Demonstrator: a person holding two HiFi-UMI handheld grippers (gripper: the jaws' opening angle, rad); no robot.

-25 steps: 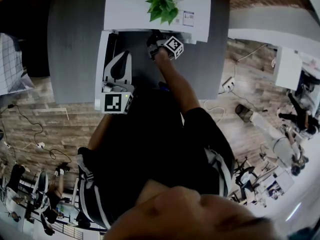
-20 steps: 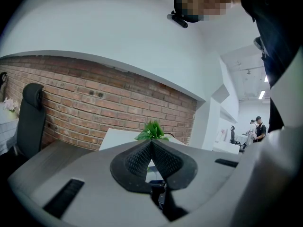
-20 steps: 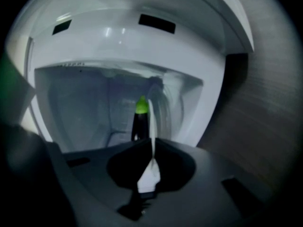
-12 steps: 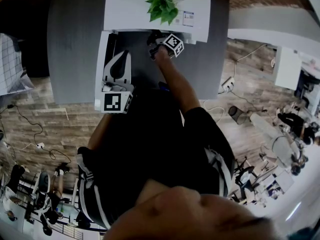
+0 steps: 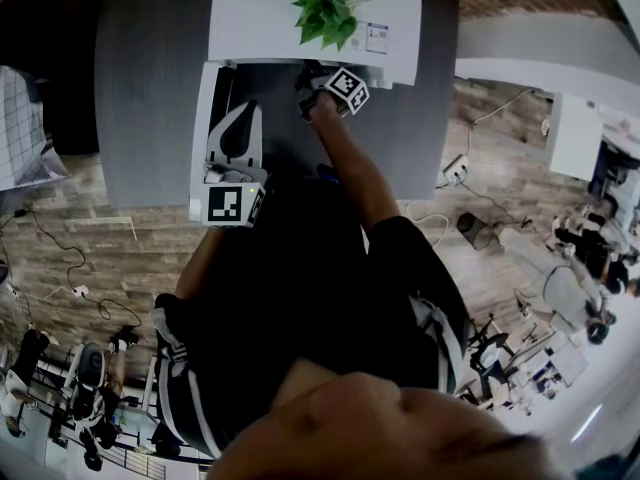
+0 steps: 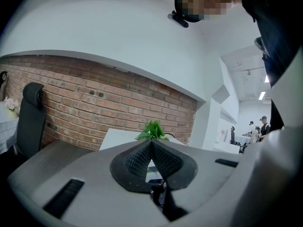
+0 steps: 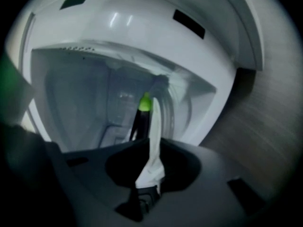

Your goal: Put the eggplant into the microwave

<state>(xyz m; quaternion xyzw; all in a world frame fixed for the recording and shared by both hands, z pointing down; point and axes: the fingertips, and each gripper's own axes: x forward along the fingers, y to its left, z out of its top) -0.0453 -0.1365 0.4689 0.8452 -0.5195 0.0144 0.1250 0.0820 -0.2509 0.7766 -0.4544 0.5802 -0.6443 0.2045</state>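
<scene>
Opens the right tongs (image 7: 149,143) at lower centre, the eggplant (image 7: 141,122) upright at their tips, seemingly no longer pinched, already inside the microwave (image 7: 94,41) beyond. Holds the left tongs (image 6: 151,143) pressed together, empty. Looks nearly done: leaves only the withdrawal.

I count one eggplant (image 7: 140,124) and one microwave (image 7: 71,93) ahead of me. Around them I see one leafy plant (image 5: 322,3), one grey table (image 5: 150,88) and one black chair (image 6: 31,112).

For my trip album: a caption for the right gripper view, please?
Right gripper, jaws opening, eggplant at its tips, inside the microwave.
</scene>
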